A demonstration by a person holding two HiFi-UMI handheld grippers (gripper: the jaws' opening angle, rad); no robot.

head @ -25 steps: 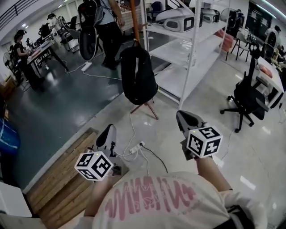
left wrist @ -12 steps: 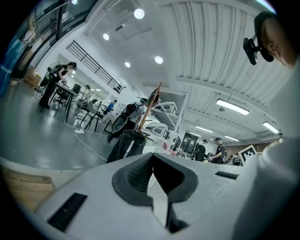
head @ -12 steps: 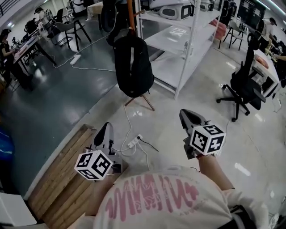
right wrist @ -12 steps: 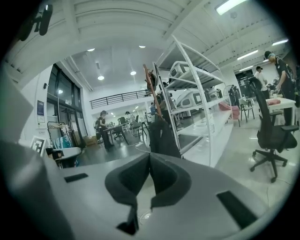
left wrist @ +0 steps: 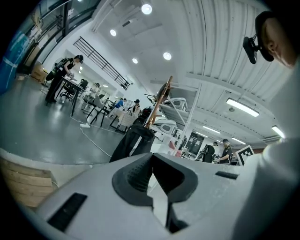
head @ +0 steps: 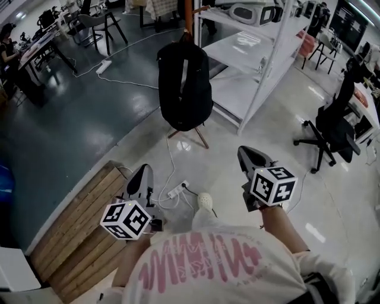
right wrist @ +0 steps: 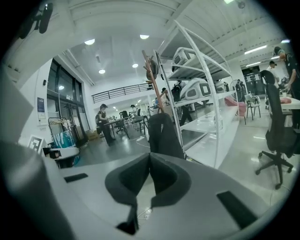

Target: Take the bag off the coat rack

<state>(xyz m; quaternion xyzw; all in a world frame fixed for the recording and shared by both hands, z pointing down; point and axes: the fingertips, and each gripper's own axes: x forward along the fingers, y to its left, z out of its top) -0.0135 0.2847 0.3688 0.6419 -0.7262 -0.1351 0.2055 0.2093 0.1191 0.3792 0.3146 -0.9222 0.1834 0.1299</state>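
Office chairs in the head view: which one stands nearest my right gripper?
The black swivel chair standing alone right of the white shelving. The other chairs stand farther off by the desks, top left.

No legible text appeared; the pink lettering on the person's shirt (head: 237, 280) was too distorted to read.

Bright ceiling lights glare off the glossy floor (head: 249, 148); fisheye edges darken.

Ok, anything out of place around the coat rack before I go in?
Nothing damaged or spilled. The black bag hangs on the coat rack. One oddity: a power strip and loose cable lie on the floor before it.
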